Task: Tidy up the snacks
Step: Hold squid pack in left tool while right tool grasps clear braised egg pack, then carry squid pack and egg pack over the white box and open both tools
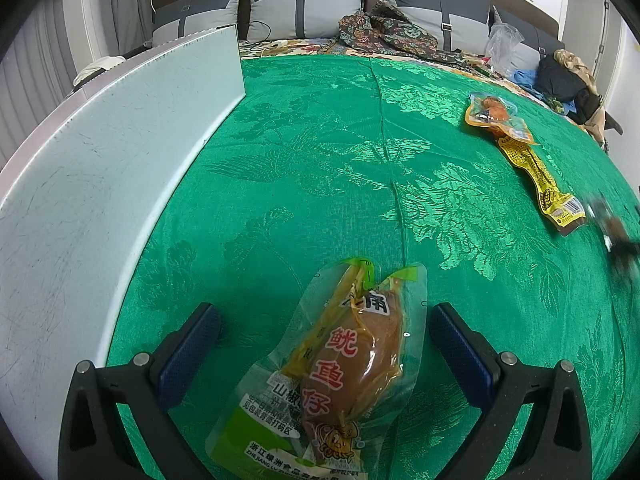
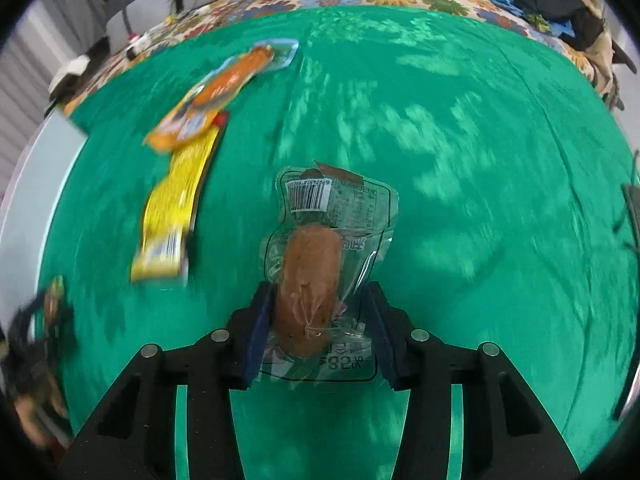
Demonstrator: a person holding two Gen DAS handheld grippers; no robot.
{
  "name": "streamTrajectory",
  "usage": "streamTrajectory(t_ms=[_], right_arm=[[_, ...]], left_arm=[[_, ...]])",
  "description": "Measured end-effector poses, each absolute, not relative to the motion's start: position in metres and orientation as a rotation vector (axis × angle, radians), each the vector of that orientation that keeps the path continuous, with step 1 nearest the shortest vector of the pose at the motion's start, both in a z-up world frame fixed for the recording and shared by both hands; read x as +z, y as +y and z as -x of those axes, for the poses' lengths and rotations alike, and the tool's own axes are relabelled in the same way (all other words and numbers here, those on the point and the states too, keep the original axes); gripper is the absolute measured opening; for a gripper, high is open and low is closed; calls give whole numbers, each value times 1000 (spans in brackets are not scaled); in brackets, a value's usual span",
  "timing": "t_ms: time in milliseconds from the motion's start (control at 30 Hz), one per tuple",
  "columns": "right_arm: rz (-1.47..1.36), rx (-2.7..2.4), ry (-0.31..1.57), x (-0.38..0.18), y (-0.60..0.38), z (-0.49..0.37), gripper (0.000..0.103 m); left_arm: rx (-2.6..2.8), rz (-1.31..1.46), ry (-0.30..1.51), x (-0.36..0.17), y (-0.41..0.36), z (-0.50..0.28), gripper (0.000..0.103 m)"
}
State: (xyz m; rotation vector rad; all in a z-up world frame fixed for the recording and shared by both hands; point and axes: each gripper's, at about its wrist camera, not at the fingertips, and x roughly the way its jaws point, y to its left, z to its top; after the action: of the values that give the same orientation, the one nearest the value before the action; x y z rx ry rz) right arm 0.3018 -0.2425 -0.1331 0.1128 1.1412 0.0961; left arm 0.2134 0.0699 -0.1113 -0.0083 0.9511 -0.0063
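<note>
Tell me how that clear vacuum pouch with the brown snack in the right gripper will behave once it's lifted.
The clear pouch probably droops: its film end with the barcode sticks out unsupported beyond the right gripper. The glossy film looks slippery, but the pads squeeze the firm brown lump, so it should hold. It seems light.

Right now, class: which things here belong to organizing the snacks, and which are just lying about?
Job:
squid snack pack
clear sausage pack, clamped in right hand-held gripper
yellow pack
orange pack

Lying about:
cushions
patterned clothing
plastic bag

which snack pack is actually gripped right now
The clear pack with the brown sausage, pinched by the right gripper. The squid pack only lies between the open left gripper; the others lie free.
</note>
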Motion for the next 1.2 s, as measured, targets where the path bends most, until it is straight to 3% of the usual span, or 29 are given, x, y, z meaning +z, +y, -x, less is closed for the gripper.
streamTrajectory(t_ms=[233,333,400,500,1200], right_arm=[[-39,118,1012,-135,-238,-210,52],[-33,99,940,-140,-234,-192,62],[-35,107,915,-146,-228,-193,78],[57,69,898,-152,-212,-199,84],[50,54,878,-153,-212,-201,88]], left_arm=[[-6,8,951,-111,70,-214,103],[-6,8,951,-111,70,-213,103],[-6,8,951,-111,70,-213,103],[-6,8,951,-111,70,-213,103],[-6,8,950,-111,69,-214,103]])
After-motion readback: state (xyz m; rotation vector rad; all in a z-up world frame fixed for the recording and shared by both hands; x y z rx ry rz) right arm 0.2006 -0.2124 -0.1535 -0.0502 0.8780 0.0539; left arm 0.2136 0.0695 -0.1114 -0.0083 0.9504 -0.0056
